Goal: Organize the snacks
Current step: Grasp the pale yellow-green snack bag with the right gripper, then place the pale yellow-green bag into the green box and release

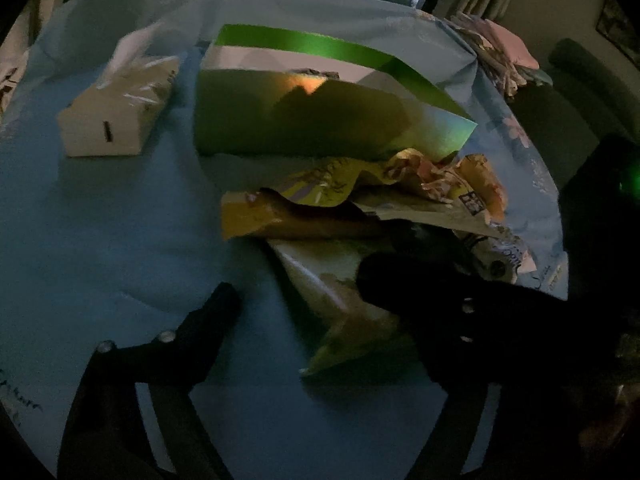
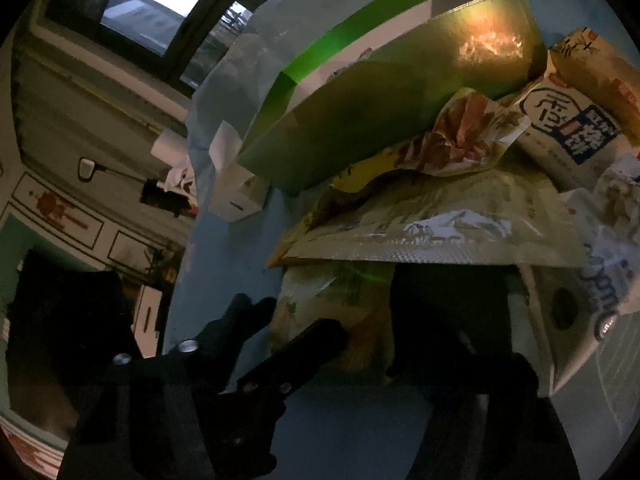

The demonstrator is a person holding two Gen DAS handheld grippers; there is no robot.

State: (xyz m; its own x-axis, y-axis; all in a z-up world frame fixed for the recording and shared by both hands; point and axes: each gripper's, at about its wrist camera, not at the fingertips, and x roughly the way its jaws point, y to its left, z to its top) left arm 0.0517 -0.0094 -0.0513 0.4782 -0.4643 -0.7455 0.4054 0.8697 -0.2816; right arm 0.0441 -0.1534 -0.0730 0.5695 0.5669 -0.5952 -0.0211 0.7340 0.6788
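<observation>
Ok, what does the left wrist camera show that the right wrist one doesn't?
Only the left wrist view shows the folded pink cloths at the table's far right edge and the whole tissue box, its tissue sticking up. Only the right wrist view shows the window, the room wall, and the white packet with blue print. Both share the open green box, the pile of snack bags and the blue tablecloth. In both, the two grippers reach the near pale bag, fingers still apart.
</observation>
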